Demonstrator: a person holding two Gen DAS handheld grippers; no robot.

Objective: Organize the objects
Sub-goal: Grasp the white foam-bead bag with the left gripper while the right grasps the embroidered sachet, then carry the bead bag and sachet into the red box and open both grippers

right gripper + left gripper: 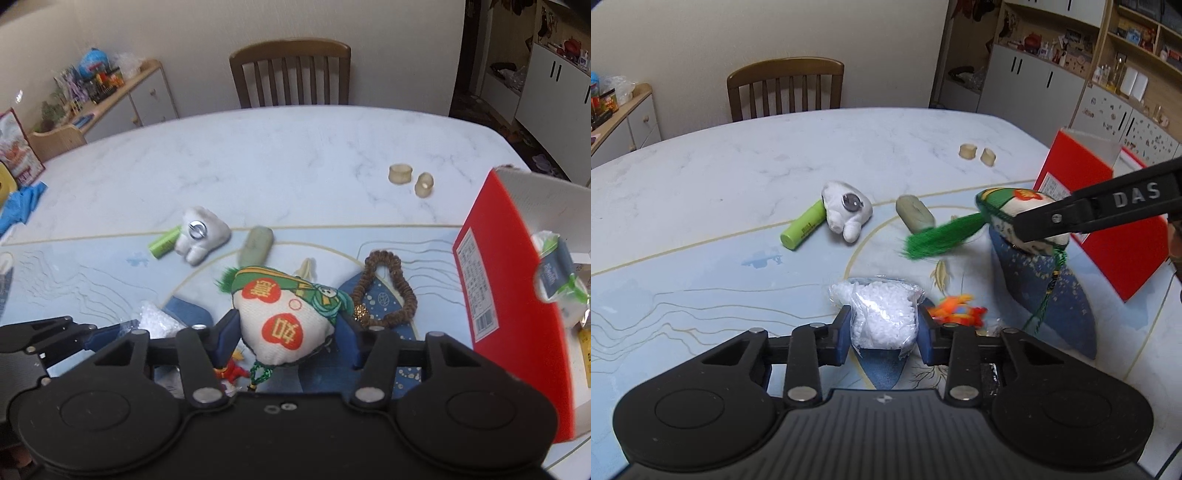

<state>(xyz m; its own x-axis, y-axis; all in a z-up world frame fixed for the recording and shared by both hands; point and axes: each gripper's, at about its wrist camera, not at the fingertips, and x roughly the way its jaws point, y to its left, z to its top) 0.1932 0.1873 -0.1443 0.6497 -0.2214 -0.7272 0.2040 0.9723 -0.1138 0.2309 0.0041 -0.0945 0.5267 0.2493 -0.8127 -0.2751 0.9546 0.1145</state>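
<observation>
In the left wrist view my left gripper is shut on a small clear bag of white beads, its blue pads pressing both sides, low over the table mat. To the right my right gripper is shut on an embroidered white and green sachet, whose green tassel hangs out to the left. The right wrist view shows that right gripper clamping the sachet above the mat. My left gripper sits at its lower left, next to the bead bag.
An open red box stands at the right with a tissue pack inside. On the table lie a white tooth toy, a green battery, a grey-green bar, two beige rings, a brown bracelet and an orange toy.
</observation>
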